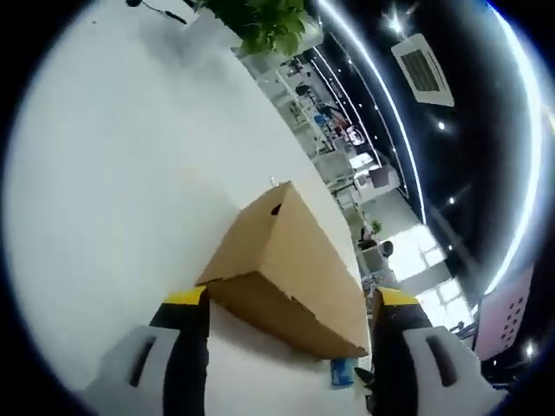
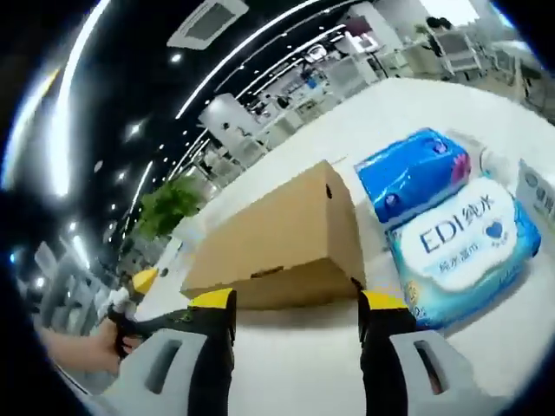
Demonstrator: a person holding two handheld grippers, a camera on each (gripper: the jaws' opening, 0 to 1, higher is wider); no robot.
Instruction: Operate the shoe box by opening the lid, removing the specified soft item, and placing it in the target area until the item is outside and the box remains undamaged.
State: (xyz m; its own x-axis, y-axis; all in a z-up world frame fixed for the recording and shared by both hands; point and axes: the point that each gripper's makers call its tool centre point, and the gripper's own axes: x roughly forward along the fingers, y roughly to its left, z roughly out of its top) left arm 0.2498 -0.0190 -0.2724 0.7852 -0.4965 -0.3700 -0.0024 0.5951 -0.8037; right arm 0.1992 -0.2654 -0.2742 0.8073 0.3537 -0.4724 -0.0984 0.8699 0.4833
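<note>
**Closed cardboard shoe box between open jaws**

We read "EDI" on the pale blue soft pack (image 2: 464, 251), glossy plastic with a heart mark and Chinese characters, lying just beside a darker blue pack (image 2: 414, 172). The shoe box (image 2: 286, 238) is plain brown cardboard, lid down, on the smooth white table (image 1: 113, 182). Our left gripper (image 1: 290, 316) and right gripper (image 2: 297, 312) both stand wide open, holding nothing, yellow-tipped jaws close to the box.
</note>
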